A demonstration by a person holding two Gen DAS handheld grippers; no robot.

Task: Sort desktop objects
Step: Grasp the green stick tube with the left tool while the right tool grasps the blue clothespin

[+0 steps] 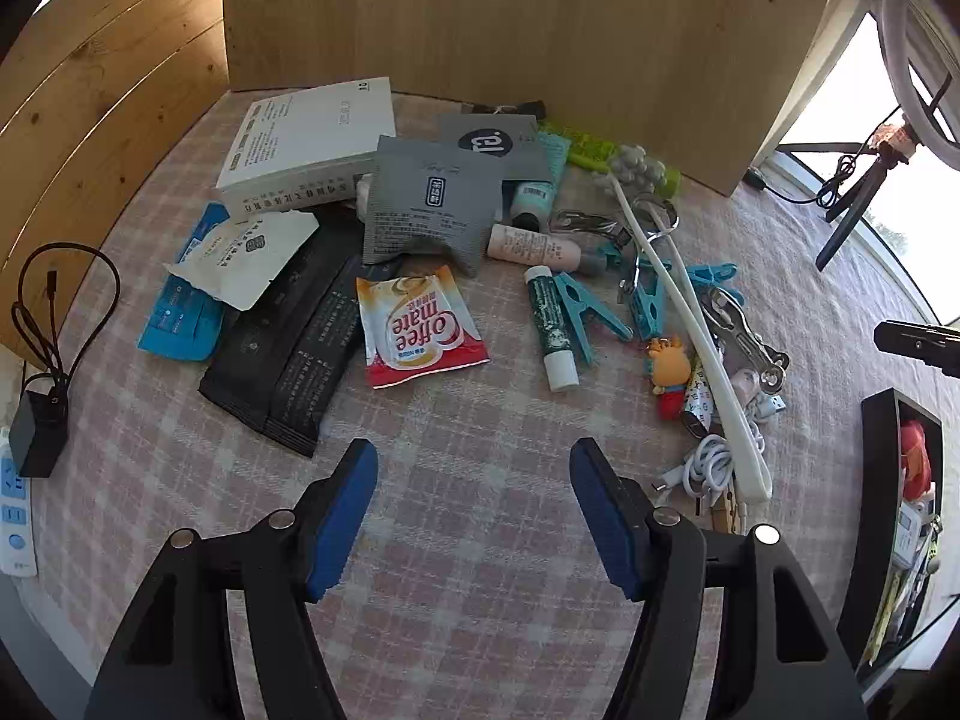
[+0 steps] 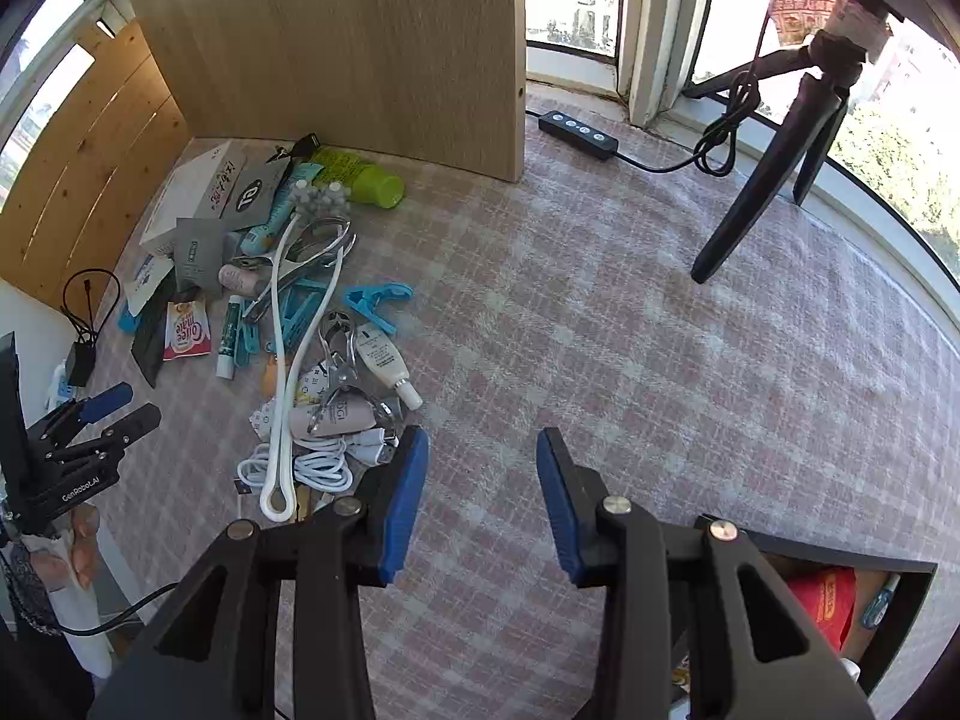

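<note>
Currently, the mixed pile of packets, tubes, clips and cables (image 1: 480, 276) lies on the pink checked tablecloth (image 1: 468, 540), at 12 o'clock from the left gripper (image 1: 474, 519). Its jaws stand wide, holding nothing. The right gripper (image 2: 483, 501) is moderately open and empty, pile at 10 o'clock. Risk: the tangled white cable (image 1: 708, 468) may drag neighbouring items when lifted.

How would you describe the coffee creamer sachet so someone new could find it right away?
Start at the white box by the wooden panel, then come toward the camera across the pile on the checked cloth. The sachet lies flat between the black packets and the green tube. It alone is red and white with big "Coffee mate" lettering.
</note>
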